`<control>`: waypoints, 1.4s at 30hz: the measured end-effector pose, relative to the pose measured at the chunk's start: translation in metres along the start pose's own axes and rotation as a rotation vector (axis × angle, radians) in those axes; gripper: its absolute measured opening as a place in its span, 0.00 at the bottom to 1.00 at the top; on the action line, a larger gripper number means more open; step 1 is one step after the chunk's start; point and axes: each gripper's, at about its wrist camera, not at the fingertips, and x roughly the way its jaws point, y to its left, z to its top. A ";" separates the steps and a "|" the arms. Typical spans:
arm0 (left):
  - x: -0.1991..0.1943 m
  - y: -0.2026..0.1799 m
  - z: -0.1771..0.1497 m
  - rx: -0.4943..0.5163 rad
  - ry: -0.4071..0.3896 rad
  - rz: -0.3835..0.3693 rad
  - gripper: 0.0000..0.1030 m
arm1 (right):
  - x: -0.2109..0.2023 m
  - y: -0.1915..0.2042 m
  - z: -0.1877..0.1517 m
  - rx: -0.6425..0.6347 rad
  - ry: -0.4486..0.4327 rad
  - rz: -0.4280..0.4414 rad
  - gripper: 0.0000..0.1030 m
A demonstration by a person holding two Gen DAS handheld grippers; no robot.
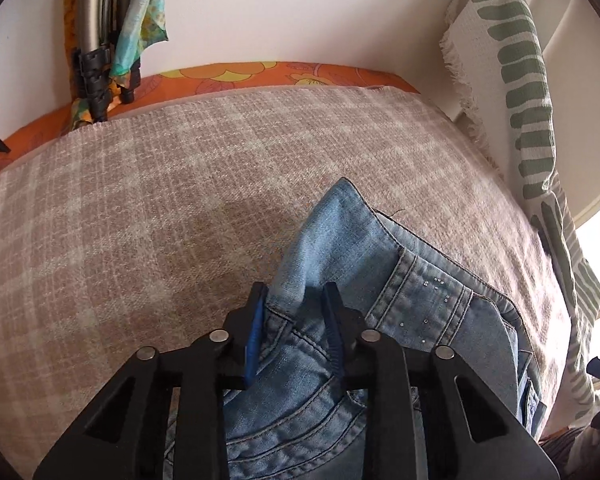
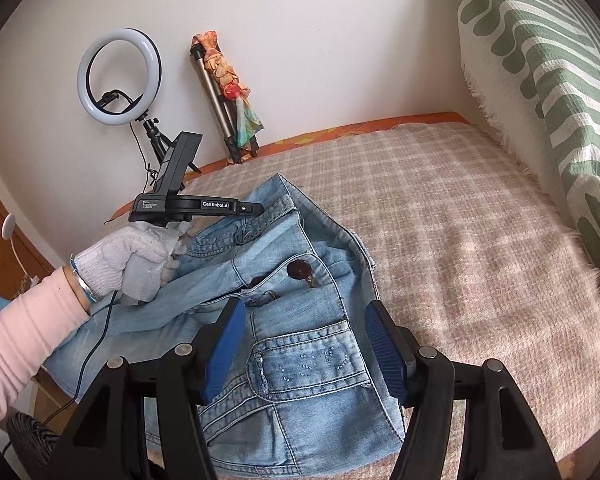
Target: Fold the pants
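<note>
Denim of the pants [image 1: 300,380], soft yet heavy, lying on the bed [image 1: 140,200], is pinched by the left hand-held gripper [image 1: 296,304], best at the waistband, while the right hand-held gripper [image 2: 304,344] is held open above them.

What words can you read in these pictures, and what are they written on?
"GenRobot.AI": white letters on the side of the black left gripper, seen from the right wrist camera.
"Data Acquisition System": tiny white print on the same gripper's body, barely readable.
The small studs on the jeans pocket may form letters, but I can't read them.
Left wrist view: no words.
</note>
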 end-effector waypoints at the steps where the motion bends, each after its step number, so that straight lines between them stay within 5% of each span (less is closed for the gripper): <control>1: -0.006 0.005 -0.001 -0.033 -0.014 -0.035 0.12 | 0.001 -0.001 -0.001 0.002 0.003 -0.007 0.63; 11: -0.098 -0.051 -0.030 0.079 -0.126 -0.214 0.11 | -0.004 -0.034 -0.005 0.139 -0.005 0.020 0.65; 15: -0.114 -0.088 -0.060 0.155 -0.105 -0.271 0.11 | -0.011 -0.043 -0.003 0.204 -0.041 0.110 0.71; 22: -0.097 -0.130 -0.109 0.246 -0.052 -0.257 0.11 | -0.015 -0.048 -0.005 0.308 -0.074 0.280 0.83; 27: -0.083 -0.140 -0.123 0.225 -0.046 -0.257 0.11 | 0.021 -0.042 -0.010 0.420 0.004 0.422 0.84; 32: -0.075 -0.152 -0.136 0.252 0.005 -0.267 0.13 | 0.046 -0.030 -0.006 0.425 0.059 0.404 0.81; 36: -0.087 -0.140 -0.150 0.223 0.046 -0.271 0.18 | 0.062 -0.036 -0.010 0.453 0.096 0.359 0.56; 39: -0.115 -0.117 -0.166 0.226 0.013 -0.207 0.45 | 0.070 -0.034 -0.013 0.428 0.124 0.310 0.39; 42: -0.145 -0.090 -0.191 0.267 -0.009 -0.097 0.50 | 0.075 -0.035 -0.017 0.433 0.132 0.325 0.27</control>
